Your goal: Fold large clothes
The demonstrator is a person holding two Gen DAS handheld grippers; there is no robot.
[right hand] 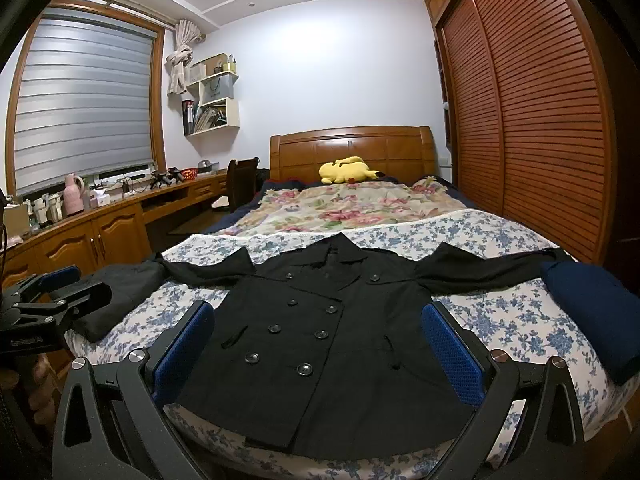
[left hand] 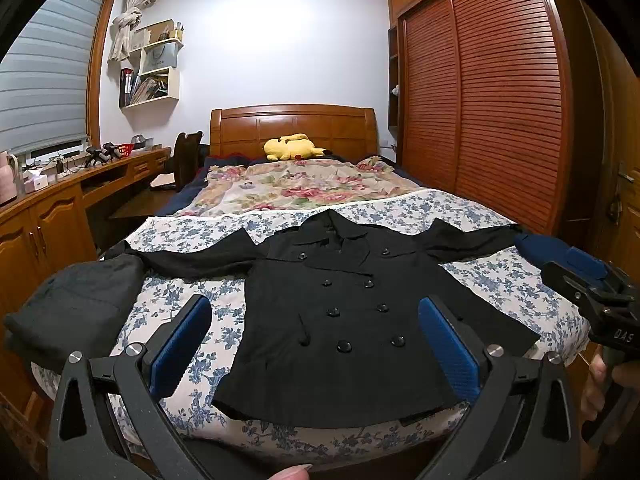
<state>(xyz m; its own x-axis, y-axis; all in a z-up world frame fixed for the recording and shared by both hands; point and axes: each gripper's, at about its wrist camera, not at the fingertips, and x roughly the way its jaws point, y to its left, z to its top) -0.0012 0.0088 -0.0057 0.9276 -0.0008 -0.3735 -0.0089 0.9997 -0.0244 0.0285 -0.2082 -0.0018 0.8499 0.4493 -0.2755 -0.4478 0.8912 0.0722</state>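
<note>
While the black double-breasted button coat (left hand: 344, 320) lies flat, front up and sleeves spread, on the near end of the blue-flowered white bedsheet (left hand: 500, 284), both grippers hover at the near edge. The left gripper (left hand: 316, 344) and right gripper (right hand: 320, 348) have their blue-padded fingers (right hand: 452, 356) wide apart, holding nothing. A yellow plush toy (right hand: 346, 170) lies far, by the headboard.

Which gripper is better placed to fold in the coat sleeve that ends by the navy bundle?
Right gripper: the navy bundle and that sleeve lie on its side; the left gripper is farther. Both are open.
</note>
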